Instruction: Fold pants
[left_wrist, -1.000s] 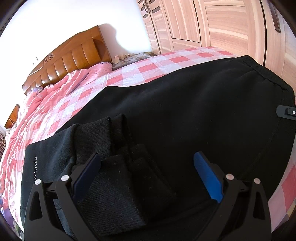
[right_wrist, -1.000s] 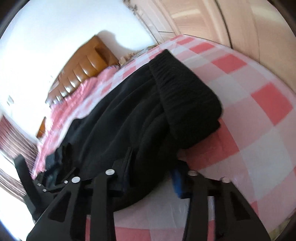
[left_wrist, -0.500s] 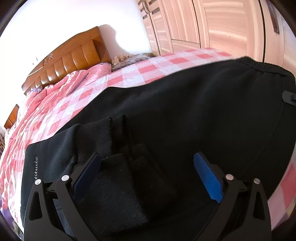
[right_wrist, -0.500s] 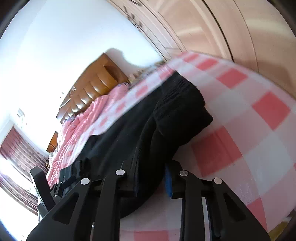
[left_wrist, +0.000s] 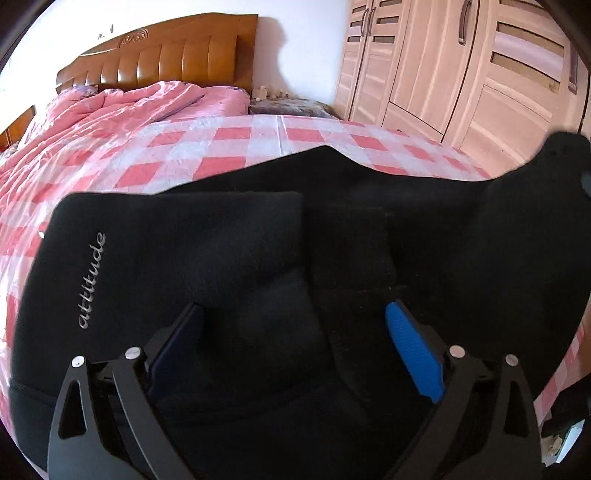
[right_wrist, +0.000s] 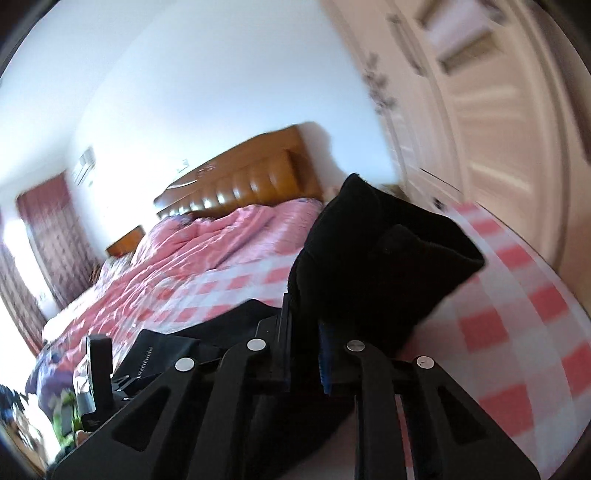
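Observation:
Black pants (left_wrist: 258, 251) with grey "attitude" lettering lie partly folded on the checked bed. My left gripper (left_wrist: 295, 332) is open and hovers over the ribbed cuffs at the near end, its blue pads (left_wrist: 413, 350) wide apart. My right gripper (right_wrist: 306, 332) is shut on the waistband end of the pants (right_wrist: 369, 258) and holds it lifted off the bed, so the cloth stands up in a bunch. In the left wrist view that raised end shows at the far right (left_wrist: 546, 177).
The bed has a pink and white checked sheet (left_wrist: 207, 147), a pink quilt (left_wrist: 129, 99) and a wooden headboard (left_wrist: 166, 55). Wardrobe doors (left_wrist: 461, 74) stand to the right. A dark red curtain (right_wrist: 48, 236) hangs at the far left.
My right gripper has lifted the waistband end up off the bed and swung it toward the headboard. The left gripper has stayed open over the cuffs, its view tilting to level.

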